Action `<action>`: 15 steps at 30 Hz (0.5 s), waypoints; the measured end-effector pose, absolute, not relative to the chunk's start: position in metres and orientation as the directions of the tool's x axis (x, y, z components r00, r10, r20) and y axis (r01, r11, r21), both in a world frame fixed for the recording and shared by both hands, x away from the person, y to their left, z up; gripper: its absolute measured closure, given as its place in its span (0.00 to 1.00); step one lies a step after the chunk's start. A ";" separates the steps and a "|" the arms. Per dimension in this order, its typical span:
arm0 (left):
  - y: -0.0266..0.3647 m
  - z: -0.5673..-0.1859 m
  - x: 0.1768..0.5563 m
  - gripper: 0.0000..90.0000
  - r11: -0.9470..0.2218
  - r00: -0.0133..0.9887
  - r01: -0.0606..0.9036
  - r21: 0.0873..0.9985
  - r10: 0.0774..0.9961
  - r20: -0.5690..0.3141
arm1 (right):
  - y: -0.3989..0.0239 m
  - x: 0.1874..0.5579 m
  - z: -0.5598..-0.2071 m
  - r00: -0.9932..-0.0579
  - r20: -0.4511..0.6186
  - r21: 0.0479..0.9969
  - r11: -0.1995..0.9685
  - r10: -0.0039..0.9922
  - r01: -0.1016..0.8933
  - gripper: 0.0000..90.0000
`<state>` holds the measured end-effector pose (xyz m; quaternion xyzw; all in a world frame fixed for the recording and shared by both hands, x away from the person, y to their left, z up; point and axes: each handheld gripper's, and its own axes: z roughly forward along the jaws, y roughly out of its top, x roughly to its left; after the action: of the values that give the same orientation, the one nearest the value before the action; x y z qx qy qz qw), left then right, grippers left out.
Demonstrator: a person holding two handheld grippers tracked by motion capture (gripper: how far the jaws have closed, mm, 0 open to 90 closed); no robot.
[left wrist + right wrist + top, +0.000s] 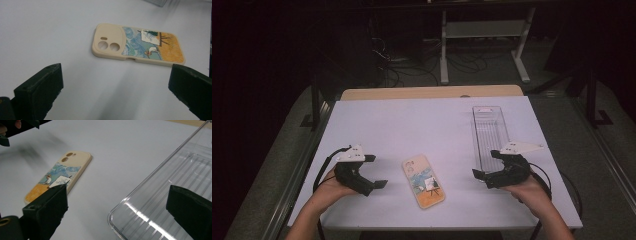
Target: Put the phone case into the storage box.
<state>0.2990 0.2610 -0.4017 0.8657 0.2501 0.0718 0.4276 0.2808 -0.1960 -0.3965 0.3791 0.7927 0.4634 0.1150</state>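
Observation:
A cream phone case (pixel 423 181) with a painted blue and orange picture lies face down near the table's front middle. In the left gripper view the phone case (pixel 138 46) sits just ahead, camera cut-outs to the left. My left gripper (pixel 376 171) rests left of the case, jaws open and empty; its jaws (pixel 116 75) stand wide apart. My right gripper (pixel 485 163) is right of the case, at the near end of a clear plastic tray (pixel 489 132), also open and empty (pixel 117 195). The right gripper view has the phone case (pixel 58 175) at left and the tray (pixel 175 177) at right.
The white table (pixel 412 125) has a wooden strip along its far edge (pixel 432 92). Beyond it are a dark floor, cables and a white desk frame (pixel 484 30). The left gripper (pixel 15 127) appears at the top left of the right gripper view.

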 end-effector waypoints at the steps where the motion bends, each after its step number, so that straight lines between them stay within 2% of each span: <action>1: 0.261 -0.402 0.300 0.00 -0.515 0.866 0.370 0.773 0.492 -0.086 | -0.197 0.281 -0.397 -0.688 0.168 0.823 0.285 0.706 0.492 0.04; 15: 0.252 -0.400 0.305 0.00 -0.500 0.870 0.367 0.784 0.482 -0.100 | -0.199 0.283 -0.397 -0.691 0.172 0.825 0.281 0.702 0.491 0.04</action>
<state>0.3049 0.2519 -0.3999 0.8634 0.2460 0.0661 0.4354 0.2828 -0.1987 -0.3967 0.3765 0.7923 0.4667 0.1131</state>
